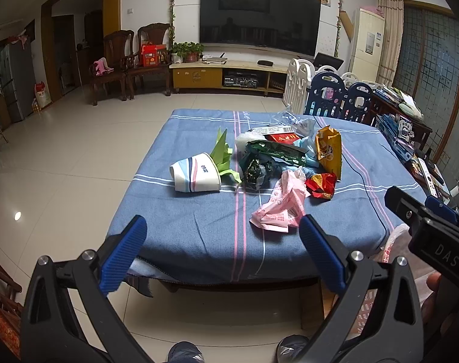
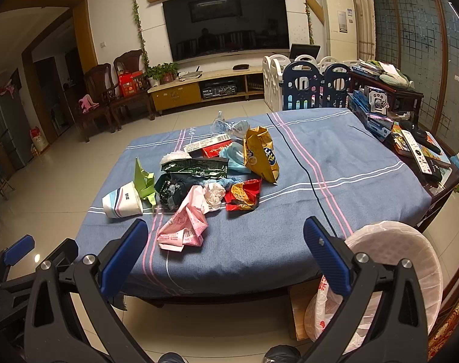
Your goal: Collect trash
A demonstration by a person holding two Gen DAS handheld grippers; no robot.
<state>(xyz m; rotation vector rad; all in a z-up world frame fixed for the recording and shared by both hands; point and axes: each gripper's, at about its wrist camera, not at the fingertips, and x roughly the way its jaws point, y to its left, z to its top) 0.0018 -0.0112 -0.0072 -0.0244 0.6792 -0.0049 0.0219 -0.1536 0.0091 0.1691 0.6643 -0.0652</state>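
A pile of trash lies on the blue tablecloth [image 1: 199,230] [image 2: 335,151]: a crumpled pink wrapper [image 1: 278,208] [image 2: 184,227] nearest me, a paper cup on its side [image 1: 196,175] [image 2: 122,201], green folded paper [image 1: 225,154] [image 2: 143,178], dark green wrappers [image 1: 271,157] [image 2: 193,168], a red wrapper [image 1: 321,184] [image 2: 243,195] and a yellow snack bag [image 1: 329,148] [image 2: 259,154]. My left gripper [image 1: 223,236] is open and empty, held before the table's near edge. My right gripper [image 2: 226,239] is open and empty too; it also shows in the left wrist view [image 1: 423,211]. A white-lined trash bin [image 2: 392,272] stands at the table's near right corner.
A black cable [image 2: 308,169] runs across the cloth. A side table [image 2: 417,148] with a remote and books stands right of the table. A playpen fence [image 2: 302,87], a TV stand [image 2: 199,87] and chairs [image 2: 108,96] are behind. Tiled floor lies to the left.
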